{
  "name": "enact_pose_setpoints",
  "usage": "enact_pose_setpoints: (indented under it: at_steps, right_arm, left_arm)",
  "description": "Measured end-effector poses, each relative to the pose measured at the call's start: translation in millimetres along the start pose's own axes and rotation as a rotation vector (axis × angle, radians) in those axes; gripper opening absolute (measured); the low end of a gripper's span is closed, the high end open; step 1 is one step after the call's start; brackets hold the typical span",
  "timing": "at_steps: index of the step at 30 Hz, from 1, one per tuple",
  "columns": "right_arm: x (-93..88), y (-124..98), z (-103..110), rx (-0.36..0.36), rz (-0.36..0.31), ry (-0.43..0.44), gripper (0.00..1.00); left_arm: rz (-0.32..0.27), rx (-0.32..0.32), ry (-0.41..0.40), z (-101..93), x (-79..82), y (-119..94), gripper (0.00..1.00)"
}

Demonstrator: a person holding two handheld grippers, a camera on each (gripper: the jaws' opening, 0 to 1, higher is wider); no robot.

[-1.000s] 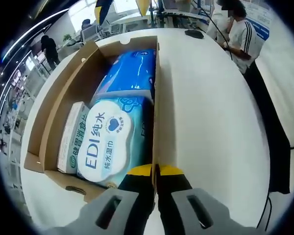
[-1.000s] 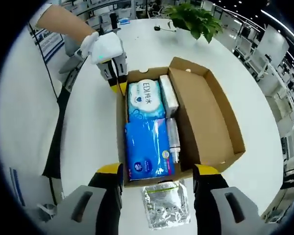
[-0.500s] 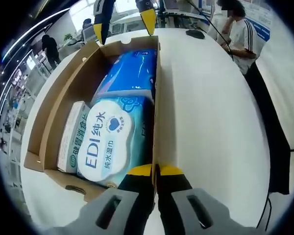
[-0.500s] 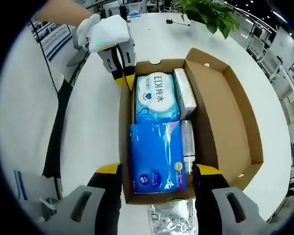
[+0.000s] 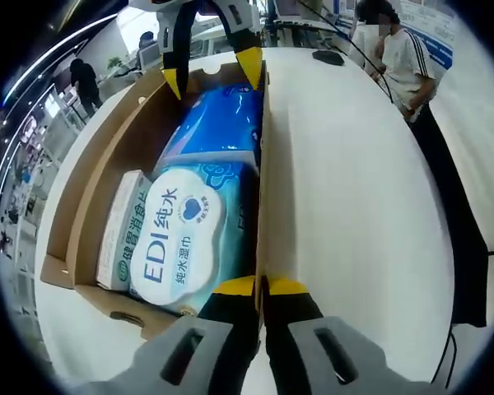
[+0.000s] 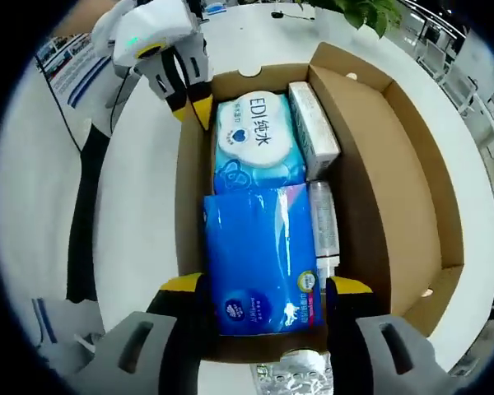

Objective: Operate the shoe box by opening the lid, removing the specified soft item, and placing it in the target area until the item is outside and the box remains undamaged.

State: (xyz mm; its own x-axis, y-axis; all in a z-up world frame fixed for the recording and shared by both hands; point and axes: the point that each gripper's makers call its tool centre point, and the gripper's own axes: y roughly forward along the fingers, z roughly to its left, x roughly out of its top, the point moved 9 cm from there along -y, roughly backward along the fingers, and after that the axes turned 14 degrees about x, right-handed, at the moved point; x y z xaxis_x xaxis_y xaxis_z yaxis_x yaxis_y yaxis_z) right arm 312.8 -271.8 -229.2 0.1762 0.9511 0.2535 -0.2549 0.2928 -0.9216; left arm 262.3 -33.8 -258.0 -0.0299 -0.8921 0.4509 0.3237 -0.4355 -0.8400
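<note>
The shoe box (image 6: 395,164) stood open on the white table (image 5: 354,206). The left gripper (image 5: 261,285) was pinched closed on the box's side wall. The right gripper (image 6: 263,284) hung with jaws wide over the blue soft pack (image 6: 259,255) — it lay inside the box, beside the wet wipes pack (image 6: 259,136).

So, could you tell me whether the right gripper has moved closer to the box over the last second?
Yes. In the left gripper view the right gripper has come down over the shoe box's far end, its open jaws now astride the blue pack.
</note>
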Motion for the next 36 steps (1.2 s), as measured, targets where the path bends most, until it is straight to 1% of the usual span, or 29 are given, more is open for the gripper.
enact_pose_setpoints:
  at_steps: [2, 3, 5, 6, 7, 8, 9, 10, 11, 12, 13, 14, 15, 16, 17, 18, 19, 20, 21, 22, 23, 24, 25, 27, 31, 33, 36]
  right_arm:
    - [0.3, 5.5, 1.1, 0.015, 0.006, -0.002, 0.57]
    - [1.7, 5.6, -0.6, -0.006, 0.005, -0.016, 0.58]
    - [5.4, 7.1, -1.1, 0.003, 0.011, -0.015, 0.59]
    - [7.1, 7.4, -2.2, 0.005, 0.021, -0.026, 0.57]
    - [7.6, 7.3, -4.3, -0.007, 0.035, -0.039, 0.53]
    - [8.0, 7.2, -3.9, 0.001, 0.039, -0.039, 0.52]
    - [7.9, 6.1, -4.9, -0.005, 0.045, -0.050, 0.50]
    - [10.3, 4.2, -4.2, -0.012, 0.041, -0.099, 0.45]
    - [14.1, 3.0, -2.9, -0.012, 0.038, -0.184, 0.42]
    - [19.2, 1.8, 0.4, -0.010, 0.055, -0.260, 0.33]
    - [21.5, 1.1, 3.5, -0.014, 0.061, -0.288, 0.28]
    - [21.6, 3.8, 3.8, -0.017, 0.089, -0.262, 0.26]
    - [21.8, 5.0, 3.2, -0.020, 0.086, -0.245, 0.27]
    - [20.8, 4.0, 2.3, -0.026, 0.083, -0.173, 0.28]
    - [20.3, 1.9, 0.5, -0.008, 0.039, -0.062, 0.29]
    - [19.7, 0.8, 0.2, -0.006, 0.020, -0.043, 0.31]
    - [18.0, -2.9, -3.5, -0.024, -0.025, -0.086, 0.35]
    - [15.4, -3.3, -3.9, -0.030, -0.033, -0.065, 0.42]
    - [13.5, -1.4, -2.2, -0.016, -0.024, -0.033, 0.54]
    - [12.6, 0.1, -1.8, -0.012, -0.012, -0.026, 0.59]
    - [12.6, 3.4, -0.7, -0.010, -0.004, -0.037, 0.62]
    - [11.9, 5.7, 0.7, -0.003, 0.005, -0.045, 0.62]
    - [12.4, 7.7, 0.0, -0.017, 0.006, -0.057, 0.61]
    - [13.6, 13.2, -1.9, -0.032, 0.015, -0.044, 0.61]
    - [18.2, 23.8, -5.4, -0.044, 0.036, -0.052, 0.62]
    - [19.4, 29.6, -6.0, -0.036, 0.049, -0.036, 0.61]
    - [22.7, 34.1, -9.9, -0.023, 0.088, -0.035, 0.62]
  left_arm:
    - [0.000, 0.000, 0.001, -0.2, 0.0, -0.1, 0.01]
    - [0.000, 0.000, 0.003, -0.1, -0.1, 0.0, 0.01]
    - [-0.010, -0.006, 0.015, 0.2, -0.3, -0.1, 0.00]
    - [-0.008, -0.010, 0.011, 1.0, -0.5, 0.0, 0.00]
    - [-0.005, -0.012, 0.007, 1.2, -0.5, 0.2, 0.00]
    - [-0.005, -0.011, 0.009, 1.2, -0.5, 0.2, 0.00]
    - [-0.005, -0.010, 0.009, 1.0, -0.5, 0.2, 0.00]
    - [-0.007, -0.009, 0.012, 0.9, -0.5, 0.1, 0.00]
    - [-0.009, -0.010, 0.017, 0.8, -0.5, -0.1, 0.00]
    - [-0.010, -0.010, 0.019, 1.0, -0.4, 0.0, 0.00]
    - [-0.010, -0.012, 0.019, 1.3, -0.3, 0.0, 0.00]
    - [-0.010, -0.014, 0.018, 1.5, 0.0, -0.2, 0.00]
    - [-0.010, -0.014, 0.018, 1.6, 0.2, -0.2, 0.00]
    - [-0.009, -0.015, 0.017, 1.7, 0.4, 0.0, 0.00]
    - [-0.009, -0.014, 0.016, 1.8, 0.6, 0.3, 0.00]
    - [-0.009, -0.014, 0.016, 1.8, 0.7, 0.3, 0.00]
    - [-0.009, -0.013, 0.016, 1.9, 1.1, 0.5, 0.00]
    - [-0.008, -0.013, 0.014, 2.0, 1.3, 0.7, 0.00]
    - [-0.007, -0.013, 0.013, 2.1, 1.4, 0.7, 0.00]
    - [-0.007, -0.012, 0.013, 2.0, 1.3, 0.7, 0.00]
    - [-0.007, -0.011, 0.012, 2.0, 1.3, 0.7, 0.01]
    - [-0.008, -0.012, 0.013, 1.9, 1.3, 0.5, 0.00]
    - [-0.007, -0.012, 0.015, 1.9, 1.3, 0.5, 0.00]
    - [-0.007, -0.012, 0.013, 1.7, 1.1, 0.3, 0.01]
    - [-0.007, -0.009, 0.013, 1.1, 0.7, -0.4, 0.01]
    - [-0.006, -0.009, 0.013, 0.9, 0.6, 0.0, 0.01]
    - [-0.006, -0.006, 0.009, 0.4, 0.0, 0.2, 0.00]
